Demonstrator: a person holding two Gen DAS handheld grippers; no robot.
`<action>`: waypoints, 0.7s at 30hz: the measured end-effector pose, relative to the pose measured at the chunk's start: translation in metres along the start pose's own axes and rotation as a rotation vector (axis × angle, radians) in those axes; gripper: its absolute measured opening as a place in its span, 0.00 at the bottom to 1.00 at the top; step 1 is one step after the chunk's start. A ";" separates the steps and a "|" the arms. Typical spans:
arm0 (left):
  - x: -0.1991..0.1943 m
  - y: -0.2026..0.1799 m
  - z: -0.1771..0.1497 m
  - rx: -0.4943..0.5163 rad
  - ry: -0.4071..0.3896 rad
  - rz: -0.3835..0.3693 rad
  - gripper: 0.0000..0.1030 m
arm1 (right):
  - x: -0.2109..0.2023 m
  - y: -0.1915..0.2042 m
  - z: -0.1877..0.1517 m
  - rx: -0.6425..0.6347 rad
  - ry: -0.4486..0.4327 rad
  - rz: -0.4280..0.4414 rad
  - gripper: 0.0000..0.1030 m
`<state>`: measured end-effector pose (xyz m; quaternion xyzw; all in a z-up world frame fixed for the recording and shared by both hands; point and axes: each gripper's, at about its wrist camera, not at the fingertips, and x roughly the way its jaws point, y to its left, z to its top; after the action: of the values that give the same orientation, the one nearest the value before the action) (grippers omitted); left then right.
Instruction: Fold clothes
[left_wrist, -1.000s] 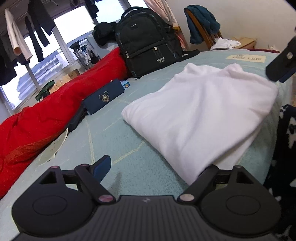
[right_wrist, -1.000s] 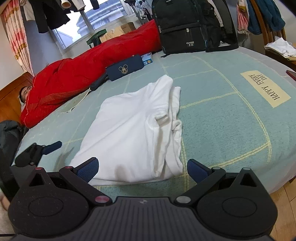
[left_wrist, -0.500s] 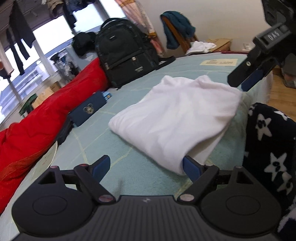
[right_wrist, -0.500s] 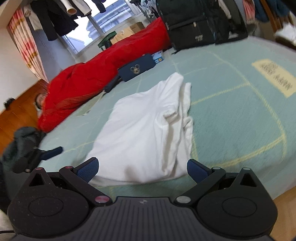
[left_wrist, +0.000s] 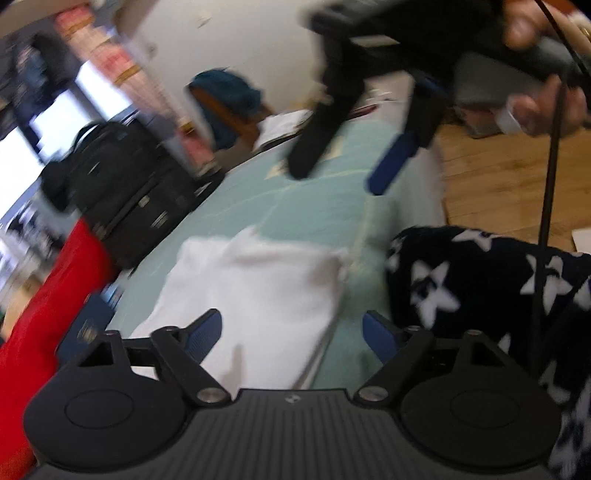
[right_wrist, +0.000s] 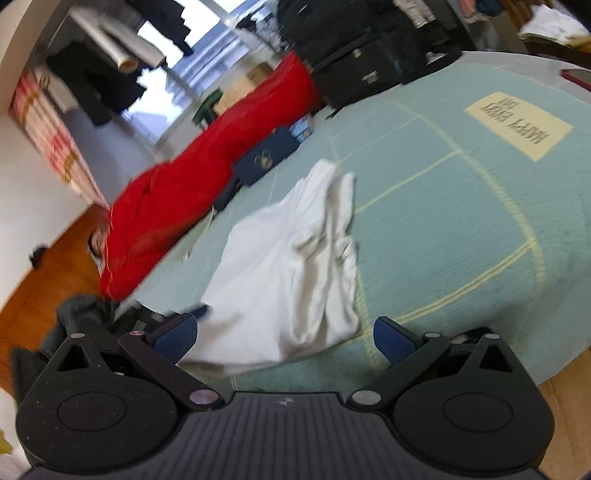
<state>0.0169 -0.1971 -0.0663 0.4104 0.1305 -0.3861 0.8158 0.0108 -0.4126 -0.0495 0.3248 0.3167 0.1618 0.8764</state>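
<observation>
Both of my hand-held grippers, left (left_wrist: 290, 334) and right (right_wrist: 284, 334), are spread and hold nothing. The folded white garment (right_wrist: 291, 269) lies on the bed (right_wrist: 443, 221) near its edge, long axis running near to far (loose layers on its right). A careless nudge could undo those layers.

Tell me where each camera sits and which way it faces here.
Left wrist: behind the open left tongs, facing across the folded white garment toward the raised right tongs; a hand and star-patterned sleeve show.
Right wrist: behind the open right tongs, facing the garment and red quilt.
Shared: garment, pale green bedspread, black backpack.
</observation>
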 end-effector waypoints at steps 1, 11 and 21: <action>0.007 -0.005 0.005 0.019 -0.006 -0.013 0.63 | -0.003 -0.004 0.001 0.016 -0.007 0.008 1.00; 0.023 0.012 0.017 -0.125 -0.028 -0.014 0.07 | 0.000 -0.021 0.009 0.118 0.020 0.171 1.00; 0.013 0.048 0.014 -0.377 -0.070 -0.120 0.14 | 0.092 -0.038 0.033 0.297 0.191 0.421 1.00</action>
<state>0.0596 -0.1972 -0.0366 0.2284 0.1964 -0.4168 0.8576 0.1038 -0.4110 -0.0972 0.4918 0.3437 0.3220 0.7323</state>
